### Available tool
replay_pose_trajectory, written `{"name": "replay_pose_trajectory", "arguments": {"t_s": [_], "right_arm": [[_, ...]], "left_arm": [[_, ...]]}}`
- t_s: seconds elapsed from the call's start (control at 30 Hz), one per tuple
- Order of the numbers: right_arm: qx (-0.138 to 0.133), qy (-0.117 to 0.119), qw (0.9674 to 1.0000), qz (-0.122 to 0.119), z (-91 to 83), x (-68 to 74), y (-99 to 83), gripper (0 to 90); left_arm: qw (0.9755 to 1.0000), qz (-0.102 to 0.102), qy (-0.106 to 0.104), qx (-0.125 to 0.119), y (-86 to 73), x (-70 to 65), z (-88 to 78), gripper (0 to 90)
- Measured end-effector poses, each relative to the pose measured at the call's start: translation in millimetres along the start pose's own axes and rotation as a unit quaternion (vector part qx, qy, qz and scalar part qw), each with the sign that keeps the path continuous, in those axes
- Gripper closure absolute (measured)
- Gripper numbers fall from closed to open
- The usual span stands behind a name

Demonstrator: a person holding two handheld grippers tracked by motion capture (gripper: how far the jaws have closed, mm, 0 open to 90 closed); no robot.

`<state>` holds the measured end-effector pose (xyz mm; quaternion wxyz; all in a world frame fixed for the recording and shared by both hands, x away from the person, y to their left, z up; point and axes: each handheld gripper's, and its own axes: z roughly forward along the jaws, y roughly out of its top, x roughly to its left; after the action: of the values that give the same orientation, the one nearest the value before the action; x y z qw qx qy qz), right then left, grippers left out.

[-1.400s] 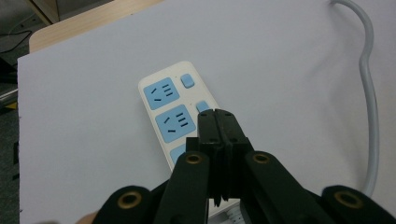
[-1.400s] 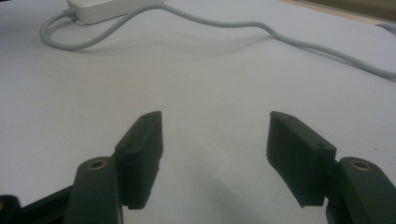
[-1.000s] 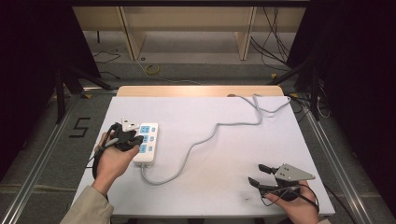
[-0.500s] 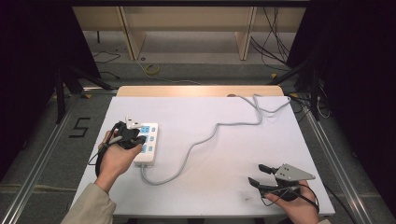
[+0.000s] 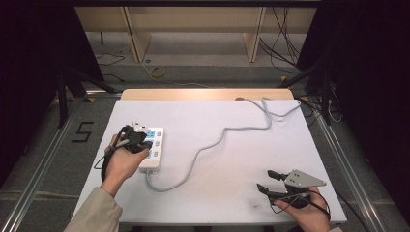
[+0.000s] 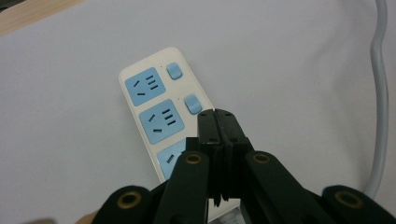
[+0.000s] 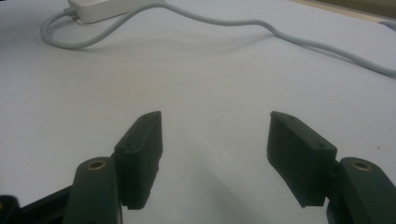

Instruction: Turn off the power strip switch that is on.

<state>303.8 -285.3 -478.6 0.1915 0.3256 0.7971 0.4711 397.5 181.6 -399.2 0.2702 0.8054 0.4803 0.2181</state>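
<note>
Barely any change since half a second ago: left gripper [image 6: 218, 122] has crept a touch forward over the white plastic power strip with blue sockets [image 5: 151, 147], jaws pressed together, tips above its switch row; one strip, three sockets visible in the left gripper view, two blue rocker switches [image 6: 192, 103] visible; strip's long axis runs near-to-far by the white table's [image 5: 232, 121] left edge; one grey cable [image 5: 212, 145] snakes off to the far right corner; right gripper [image 5: 268, 181] rests near the front right edge, jaws spread wide, empty; broad bare room between
</note>
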Motion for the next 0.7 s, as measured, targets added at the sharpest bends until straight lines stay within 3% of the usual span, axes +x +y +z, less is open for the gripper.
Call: {"name": "replay_pose_trajectory", "arguments": {"t_s": [0.7], "right_arm": [[0.001,0.0,1.0,-0.001,0.0,0.3,0.0,36.8]], "left_arm": [[0.9994,0.001,-0.003,0.034,3.3,-1.1,18.4,89.1]]}}
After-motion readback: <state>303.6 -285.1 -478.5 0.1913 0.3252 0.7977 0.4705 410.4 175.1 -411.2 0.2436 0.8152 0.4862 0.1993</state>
